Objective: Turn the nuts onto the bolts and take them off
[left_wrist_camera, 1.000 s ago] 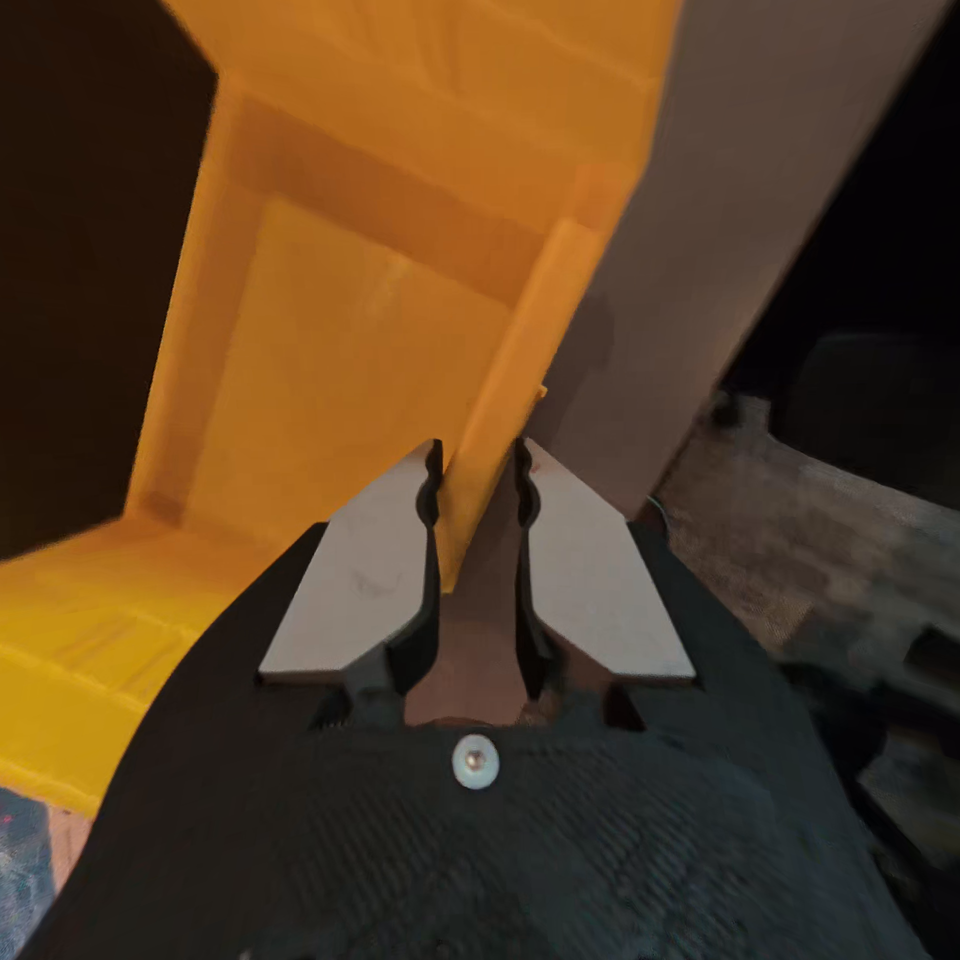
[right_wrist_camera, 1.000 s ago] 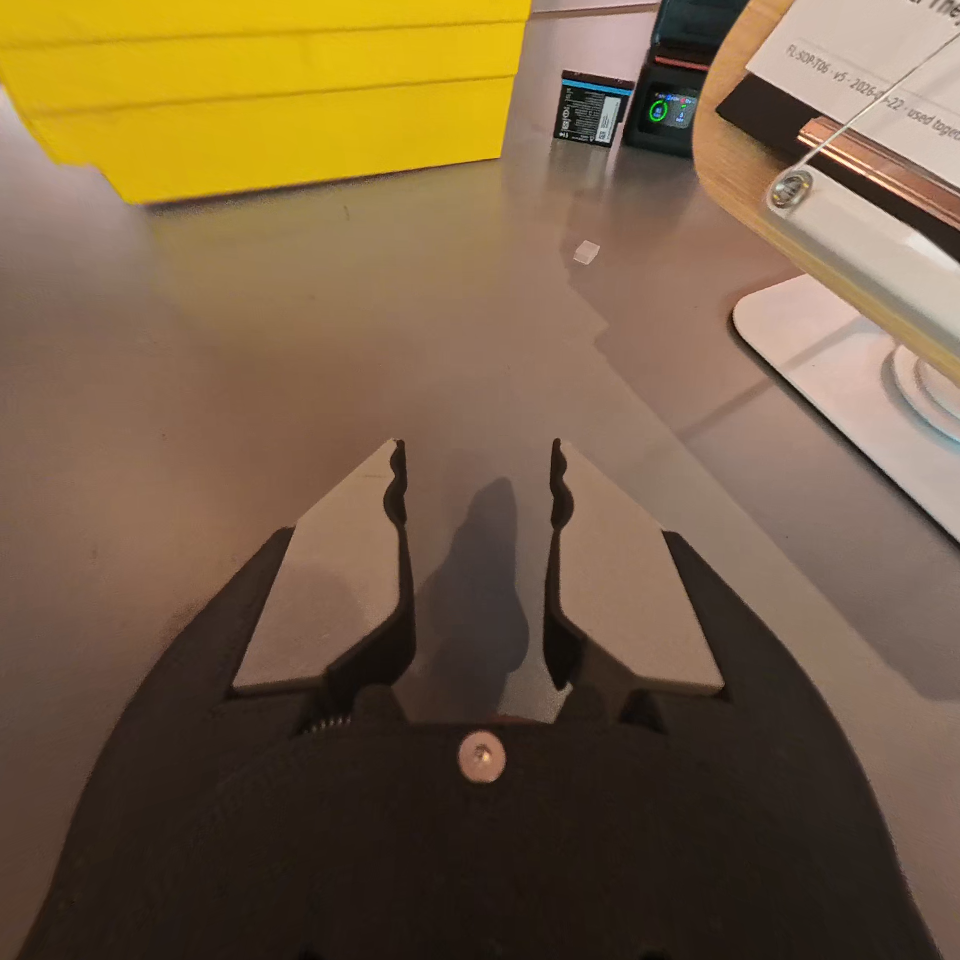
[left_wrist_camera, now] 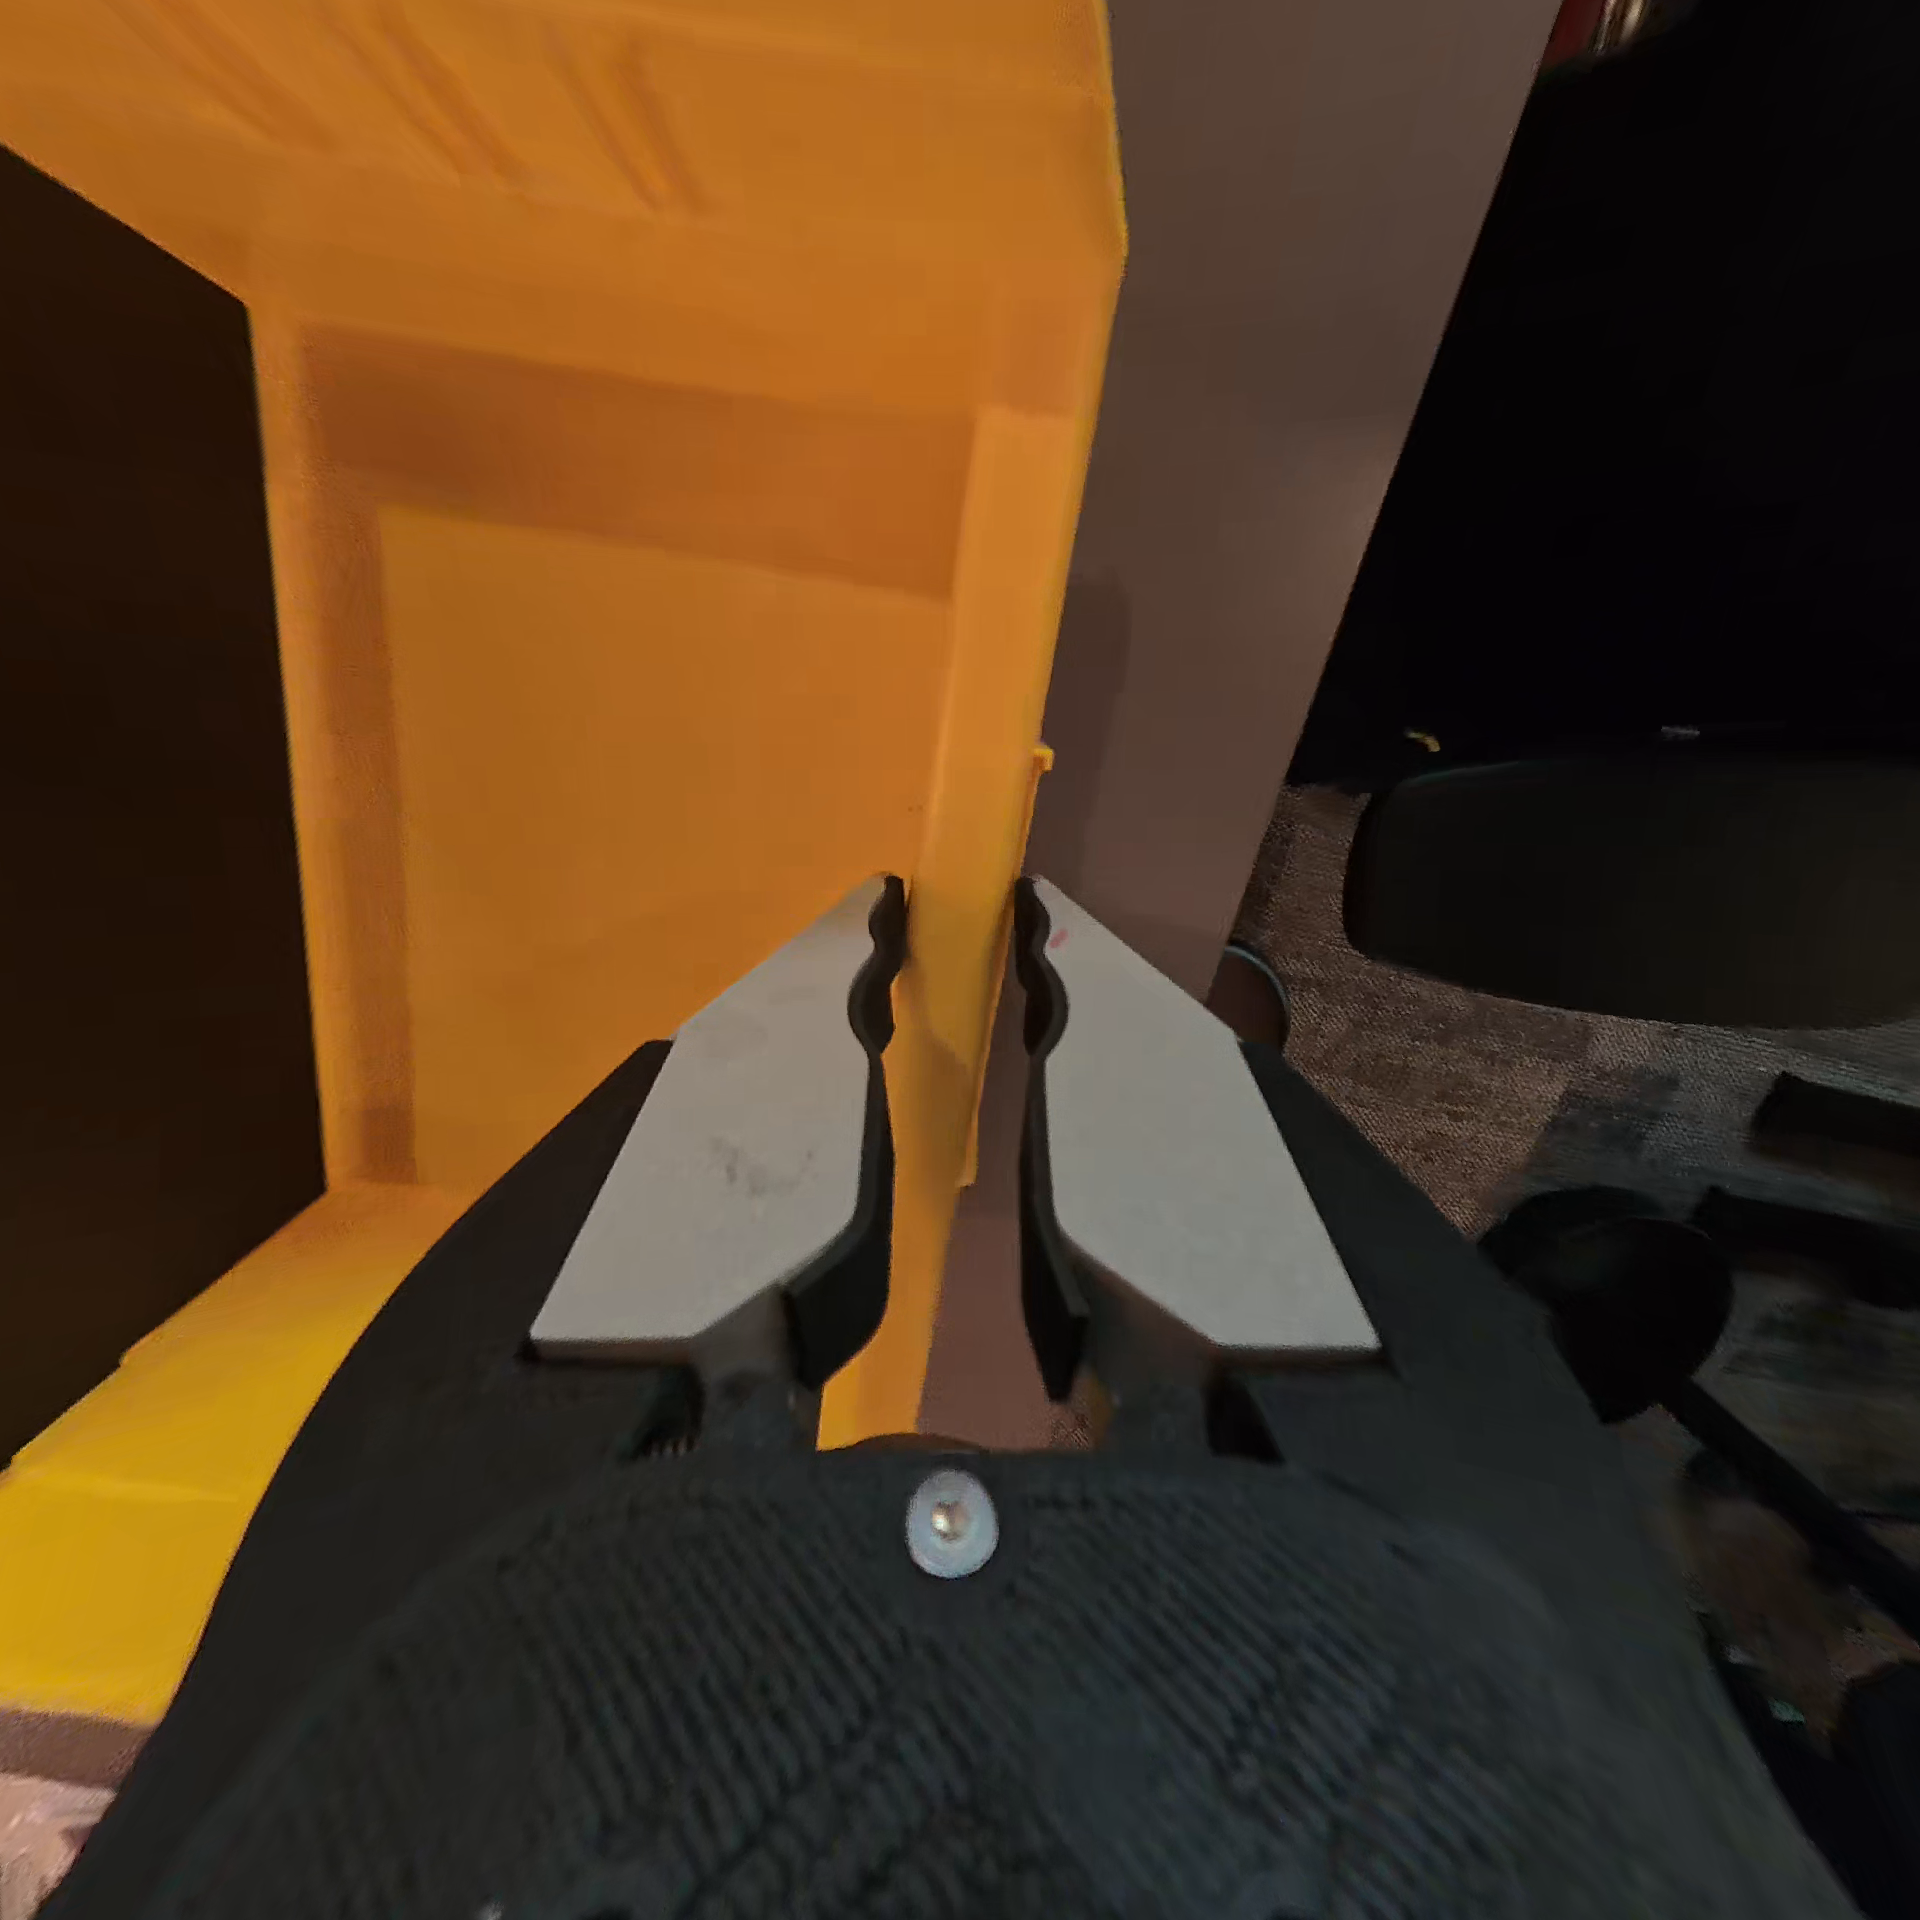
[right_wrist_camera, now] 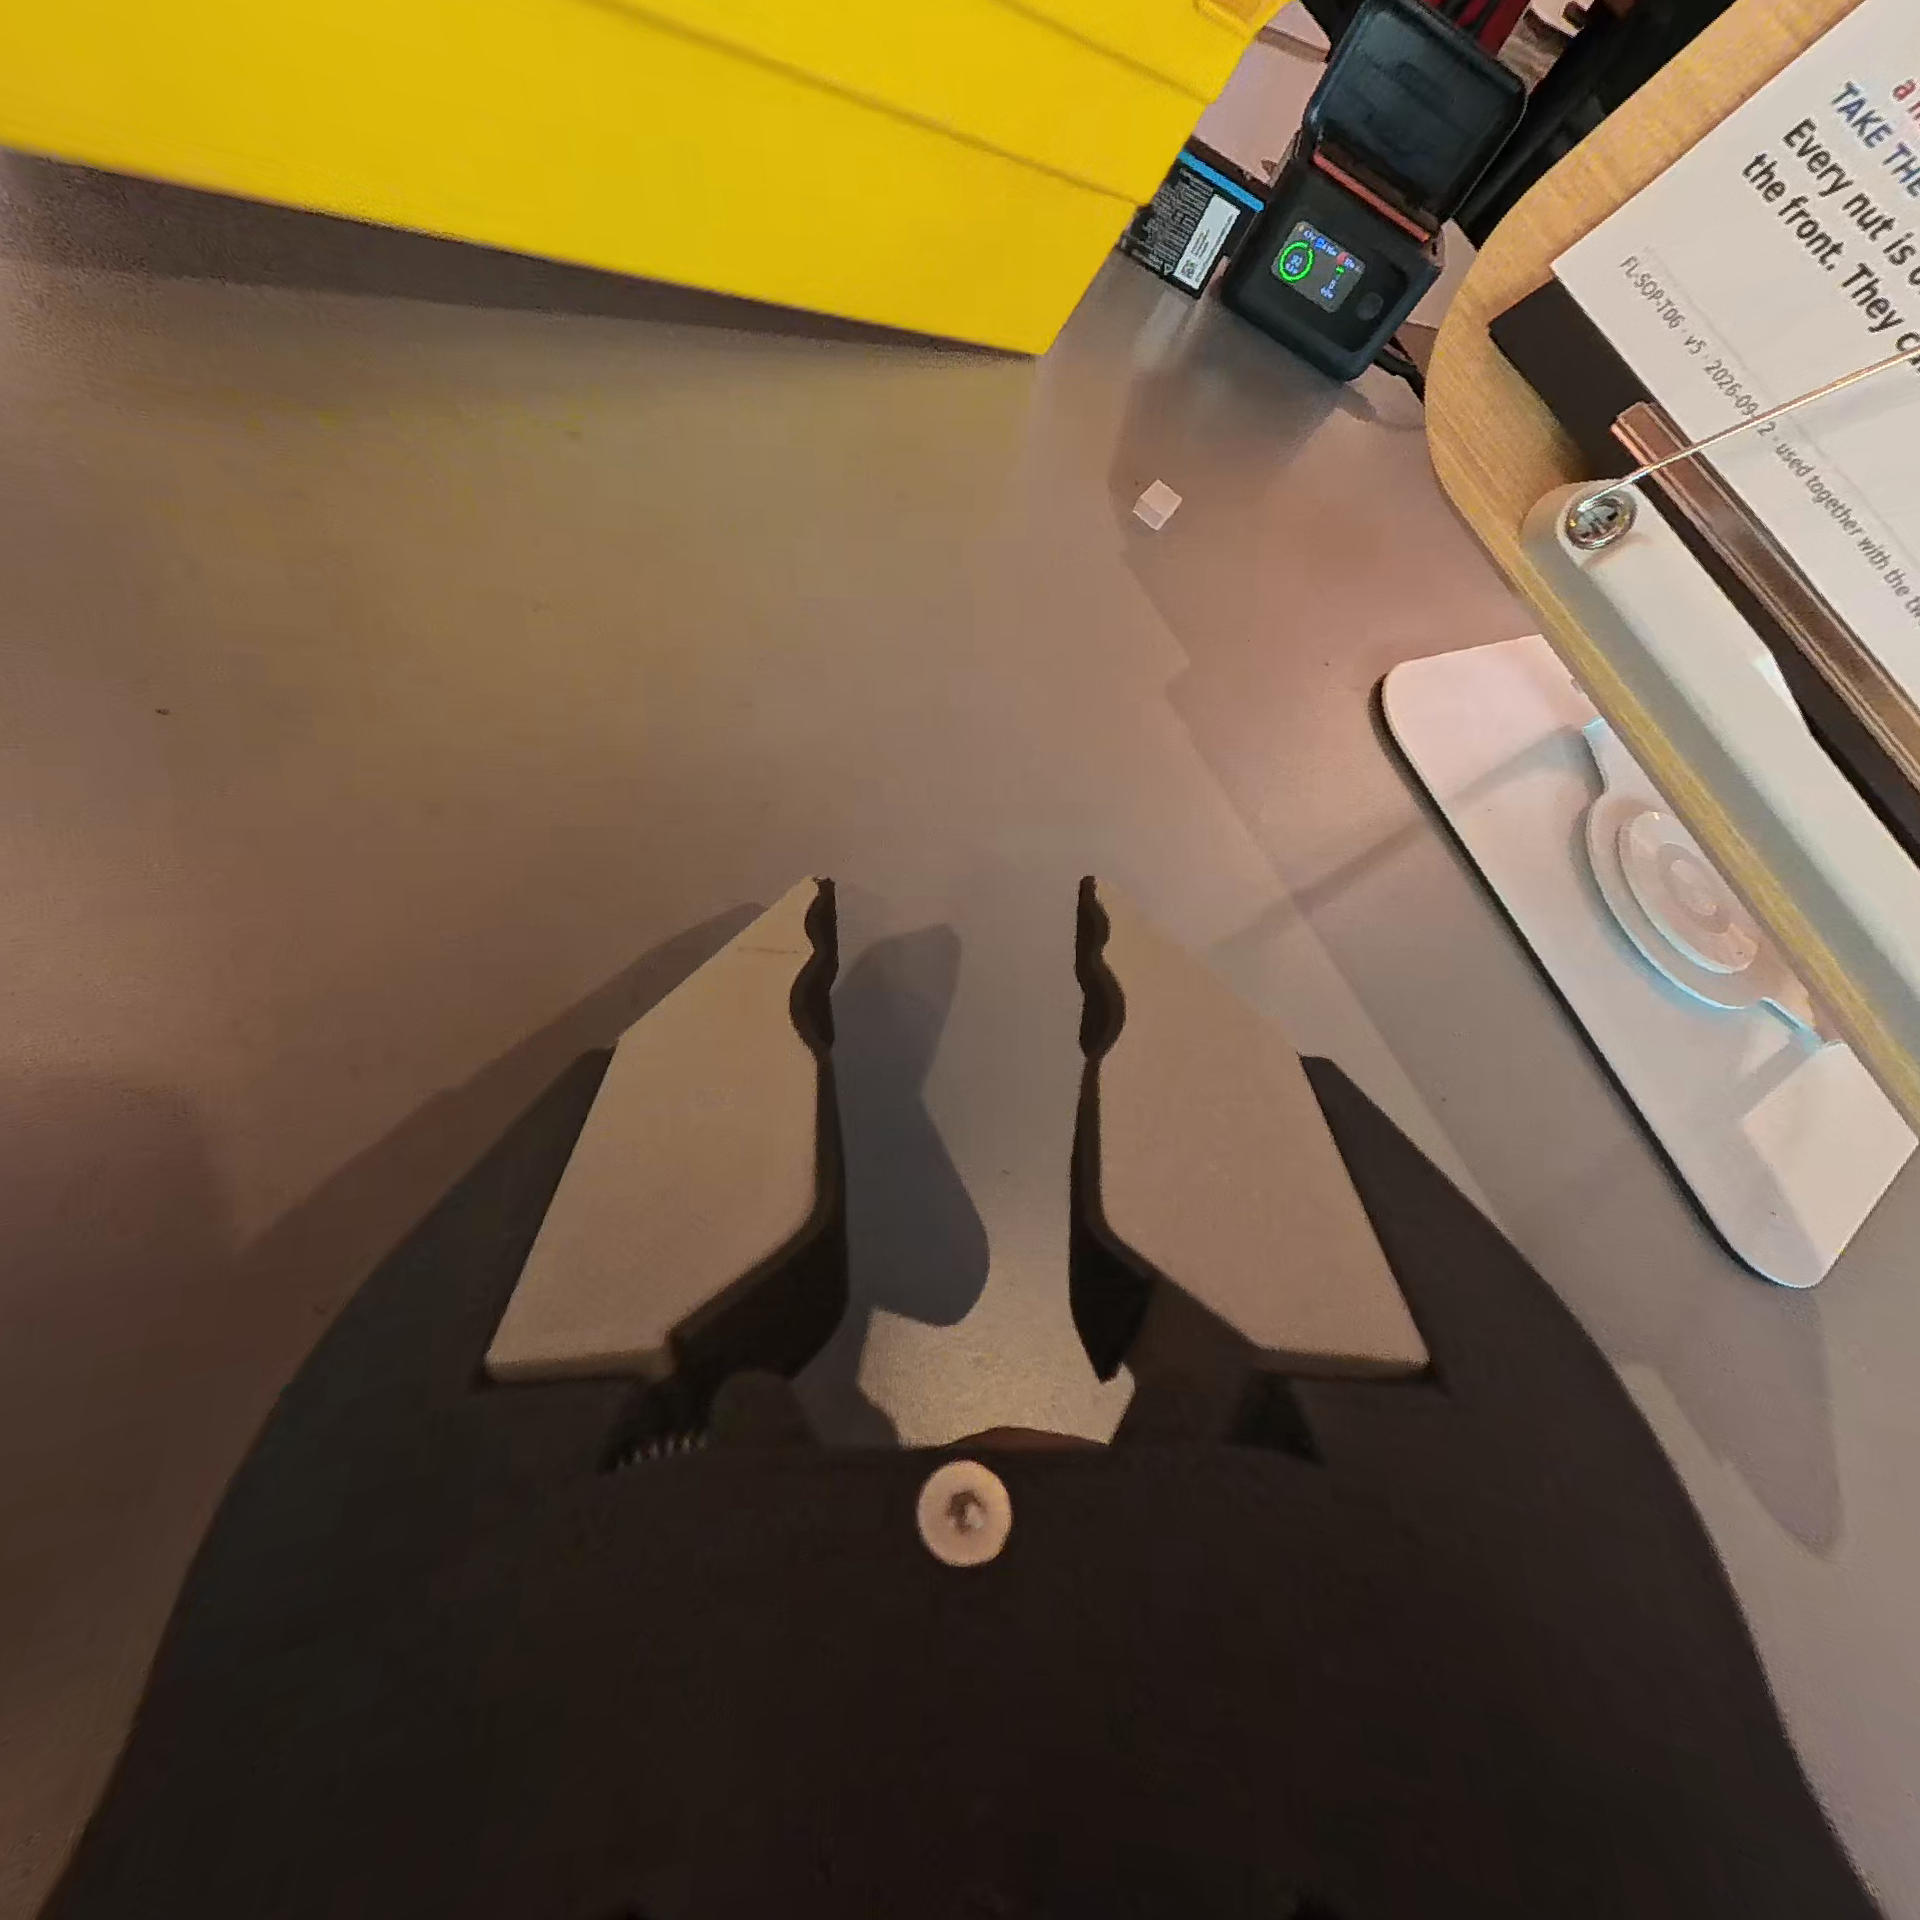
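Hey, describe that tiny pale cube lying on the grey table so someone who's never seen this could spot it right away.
Start at the big yellow plastic block along the far side of the grey table. Right of its corner stands a small dark device with a lit screen; nearer than that device, alone on bare tabletop, lies the tiny pale cube. It is the only loose, whitish speck there, touching nothing.

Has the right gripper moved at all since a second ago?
Yes. The right gripper has rolled and turned: the yellow bin, level before, now slants down to the right, and the paper stand looks nearer.
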### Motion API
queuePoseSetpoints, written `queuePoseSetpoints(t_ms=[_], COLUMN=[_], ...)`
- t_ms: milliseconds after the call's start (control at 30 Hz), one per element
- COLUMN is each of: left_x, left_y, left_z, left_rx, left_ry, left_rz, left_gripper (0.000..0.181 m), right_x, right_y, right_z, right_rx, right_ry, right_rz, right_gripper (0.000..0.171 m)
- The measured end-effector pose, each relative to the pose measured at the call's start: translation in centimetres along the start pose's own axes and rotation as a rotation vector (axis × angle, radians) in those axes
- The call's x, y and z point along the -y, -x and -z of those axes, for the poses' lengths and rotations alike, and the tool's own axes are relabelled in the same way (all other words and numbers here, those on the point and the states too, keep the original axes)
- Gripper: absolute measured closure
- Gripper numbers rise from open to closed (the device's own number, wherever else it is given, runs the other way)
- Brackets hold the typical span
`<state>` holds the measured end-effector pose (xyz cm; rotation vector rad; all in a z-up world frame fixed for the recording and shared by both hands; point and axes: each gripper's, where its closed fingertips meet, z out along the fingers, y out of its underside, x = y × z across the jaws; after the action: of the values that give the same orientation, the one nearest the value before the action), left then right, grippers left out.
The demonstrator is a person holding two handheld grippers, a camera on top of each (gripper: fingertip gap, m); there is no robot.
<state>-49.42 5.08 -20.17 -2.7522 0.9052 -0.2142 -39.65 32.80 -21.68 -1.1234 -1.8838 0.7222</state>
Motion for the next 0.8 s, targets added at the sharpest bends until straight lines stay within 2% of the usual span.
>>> queuePoseSetpoints(t_ms=[133, 233, 300, 400, 533, 600, 633, 667, 767, 800], left_x=[-0.9, -0.5, -0.2, 0.8, 3.1, 4.3, 5.1, 6.0, 7.4, 7.6], left_y=[0.7, 0.9, 0.9, -0.2, -1.4, -1.7, -2.2, -2.7, -1.5, -0.9], left_z=[-1.6, -1.9, -1.9, -1.2, 0.1, 0.0, -0.3, -0.8, -1.1, -1.0], left_rx=[0.041, 0.078, 0.126, 0.172, 0.306, 0.363, 0.358, 0.349, 0.476, 0.521], left_ry=[-0.018, -0.113, -0.19, -0.347, -0.578, -0.645, -0.677, -0.698, -0.724, -0.721], left_rz=[0.033, 0.055, 0.083, 0.15, 0.294, 0.396, 0.43, 0.447, 0.499, 0.503], left_gripper=[0.162, 0.161, 0.149, 0.13, 0.116, 0.113, 0.105, 0.098, 0.1, 0.112], right_x=[0.0, -0.1, -0.3, -1.2, -1.9, -3.3, -4.0, -4.6, -6.6, -7.6], right_y=[-0.1, -0.1, 0.1, 0.7, 1.7, 2.1, 1.6, 1.0, -2.3, -3.6], right_z=[0.1, 0.3, 0.8, 2.8, 9.4, 13.7, 16.0, 18.5, 26.4, 28.9], right_rx=[-0.013, -0.025, -0.018, 0.0, 0.001, 0.007, -0.022, -0.061, -0.268, -0.354], right_ry=[-0.001, 0.006, 0.013, 0.063, 0.029, 0.033, 0.029, 0.017, 0.02, 0.041], right_rz=[0.004, 0.001, -0.028, -0.12, -0.268, -0.347, -0.389, -0.424, -0.474, -0.485], right_gripper=[0.128, 0.128, 0.127, 0.117, 0.111, 0.101, 0.093, 0.093, 0.089, 0.086])
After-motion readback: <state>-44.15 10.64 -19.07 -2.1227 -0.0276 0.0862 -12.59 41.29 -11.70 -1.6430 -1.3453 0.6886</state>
